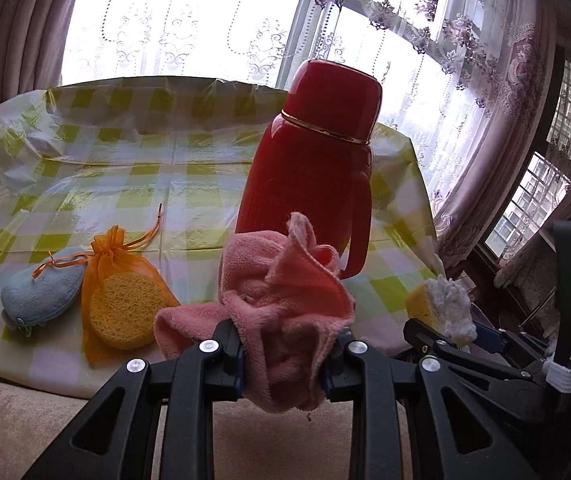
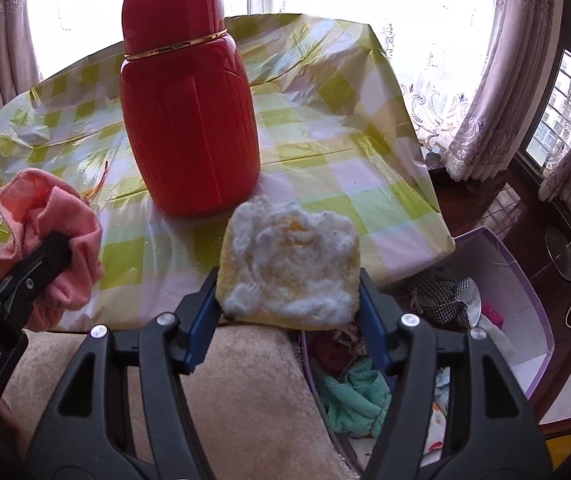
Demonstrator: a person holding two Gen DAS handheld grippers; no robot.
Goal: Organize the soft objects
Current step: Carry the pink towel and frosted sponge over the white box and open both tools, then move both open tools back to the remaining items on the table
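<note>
My left gripper (image 1: 283, 354) is shut on a crumpled pink cloth (image 1: 285, 304), held over the table's near edge; the same pink cloth (image 2: 51, 236) shows at the left of the right wrist view. My right gripper (image 2: 289, 304) is shut on a yellow sponge with a white fluffy face (image 2: 291, 268), pads pressing both its sides; this sponge (image 1: 441, 304) also appears at the right of the left wrist view. On the table lie a blue plush pouch (image 1: 39, 294) and an orange mesh bag holding a round yellow sponge (image 1: 123, 308).
A tall red thermos (image 1: 309, 160) stands mid-table on the green-checked plastic cloth (image 1: 97, 184). A purple-rimmed white bin (image 2: 525, 312) with several cloths in it sits on the floor at the right, below the table. A beige cushion (image 2: 245, 380) lies under the grippers.
</note>
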